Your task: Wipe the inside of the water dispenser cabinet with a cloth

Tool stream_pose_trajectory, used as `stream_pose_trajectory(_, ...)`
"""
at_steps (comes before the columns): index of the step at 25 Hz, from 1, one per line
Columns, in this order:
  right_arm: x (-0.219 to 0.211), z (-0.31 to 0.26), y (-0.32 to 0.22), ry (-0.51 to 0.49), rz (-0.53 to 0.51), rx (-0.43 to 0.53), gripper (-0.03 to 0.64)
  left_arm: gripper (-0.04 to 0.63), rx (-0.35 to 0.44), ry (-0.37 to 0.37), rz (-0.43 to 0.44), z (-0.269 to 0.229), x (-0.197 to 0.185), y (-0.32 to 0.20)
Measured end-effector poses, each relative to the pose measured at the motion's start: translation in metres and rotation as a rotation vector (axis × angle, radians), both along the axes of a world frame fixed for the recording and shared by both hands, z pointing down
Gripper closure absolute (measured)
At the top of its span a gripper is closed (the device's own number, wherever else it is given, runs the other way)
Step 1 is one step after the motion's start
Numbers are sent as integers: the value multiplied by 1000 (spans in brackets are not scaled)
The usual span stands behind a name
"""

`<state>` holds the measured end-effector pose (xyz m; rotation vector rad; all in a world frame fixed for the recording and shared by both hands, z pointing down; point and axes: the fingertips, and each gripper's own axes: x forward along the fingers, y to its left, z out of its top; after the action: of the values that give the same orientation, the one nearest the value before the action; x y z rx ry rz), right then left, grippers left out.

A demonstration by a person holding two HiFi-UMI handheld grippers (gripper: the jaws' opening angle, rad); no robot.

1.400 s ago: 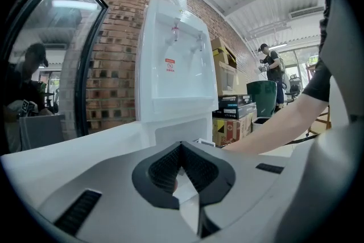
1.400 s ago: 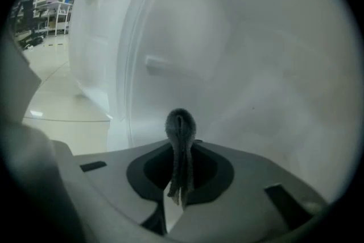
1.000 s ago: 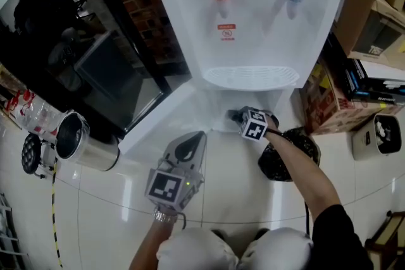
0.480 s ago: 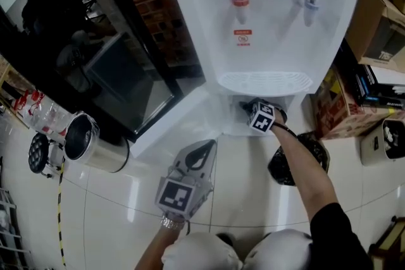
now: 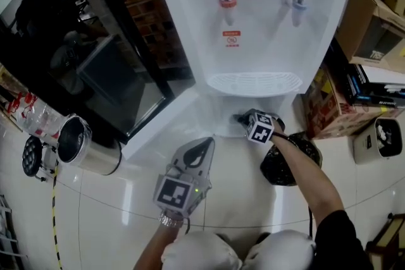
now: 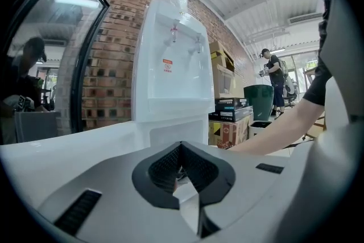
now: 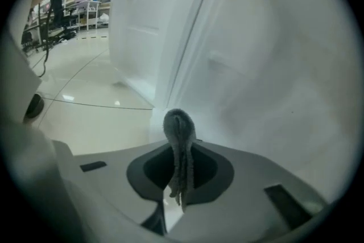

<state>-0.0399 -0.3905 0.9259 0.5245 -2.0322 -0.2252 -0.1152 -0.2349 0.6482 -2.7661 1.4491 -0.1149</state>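
Note:
The white water dispenser (image 5: 253,28) stands ahead, with its low cabinet open under the drip tray (image 5: 253,82). Its white door (image 5: 161,129) swings out to the left. My right gripper (image 5: 243,118) reaches into the cabinet mouth, shut on a grey cloth (image 7: 179,125). The cloth sticks up between the jaws close to the white inner wall (image 7: 267,65). My left gripper (image 5: 197,150) hangs over the floor in front of the door, shut and holding nothing. In the left gripper view the dispenser (image 6: 173,65) rises beyond that gripper (image 6: 182,151).
A black bin bag (image 5: 288,161) sits on the floor just right of my right arm. Cardboard boxes (image 5: 373,28) and cartons (image 5: 329,104) crowd the right side. A steel pot (image 5: 79,139) stands at left under a dark glass door (image 5: 114,73).
The right gripper pushed deeper into the cabinet with the cloth, then drew back a little. The left gripper stayed roughly where it was. The head view shifted slightly.

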Motion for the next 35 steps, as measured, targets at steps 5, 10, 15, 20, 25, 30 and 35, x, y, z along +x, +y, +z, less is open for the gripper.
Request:
stream_pose_trajectory(5, 16, -11, -42, -81, 170, 65, 594, 594, 2, -8, 9, -2, 4, 3)
stream_pose_trajectory(10, 34, 15, -40, 7, 255, 22, 594, 592, 3, -10, -1, -3, 0, 6)
stream_pose_trajectory(15, 42, 53, -13, 59, 270, -90, 594, 594, -4, 4, -18, -2, -7, 4)
stream_pose_trajectory(20, 21, 36, 0, -31, 206, -149, 594, 594, 4, 10, -10, -4, -1, 0)
stream_pose_trajectory(25, 21, -13, -34, -83, 282, 20, 594, 593, 6, 10, -3, -5, 3, -1)
stream_pose_trajectory(30, 30, 5, -44, -72, 345, 3, 594, 593, 7, 5, -12, -5, -3, 2)
stream_pose_trajectory(35, -3, 38, -7, -181, 249, -216, 594, 594, -4, 21, -38, -2, -14, -1)
